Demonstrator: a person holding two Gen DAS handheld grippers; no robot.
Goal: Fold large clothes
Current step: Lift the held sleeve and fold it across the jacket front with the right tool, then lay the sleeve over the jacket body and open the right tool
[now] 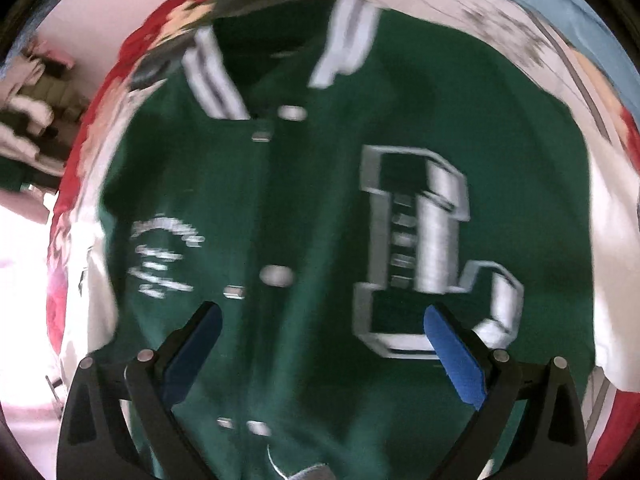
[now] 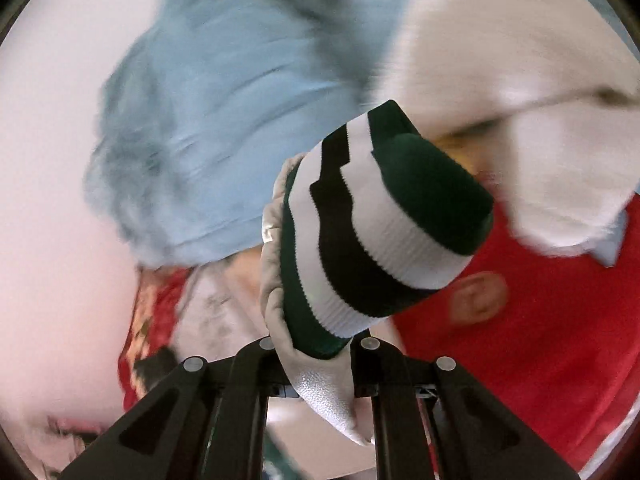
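Closest to us, our right gripper has its jaws squeezed together on the sleeve of the jacket, just behind the stripy cuff. The cuff is green, white and black, and it sticks up in front of us, off the bed. Our left gripper holds nothing. Its jaws are wide apart, and its blue pads hang over the front of the jacket without touching it, as far as we can tell. Under them the green jacket lies flat on its back, spread out on the bed. We can see its row of snaps, the big white letter on the chest and, farther up, the stripy collar. So we think the folding has only just begun: the body is laid out and one sleeve is picked up, ready to go across the chest. The other sleeve and the fold of the body itself do not look done yet. Around the jacket is the red blanket with pictures on it. Farther away a light blue cloth and a white cloth lie in heaps. A pile of clothes sits beyond the bed on the left, too blurry for us to say more.
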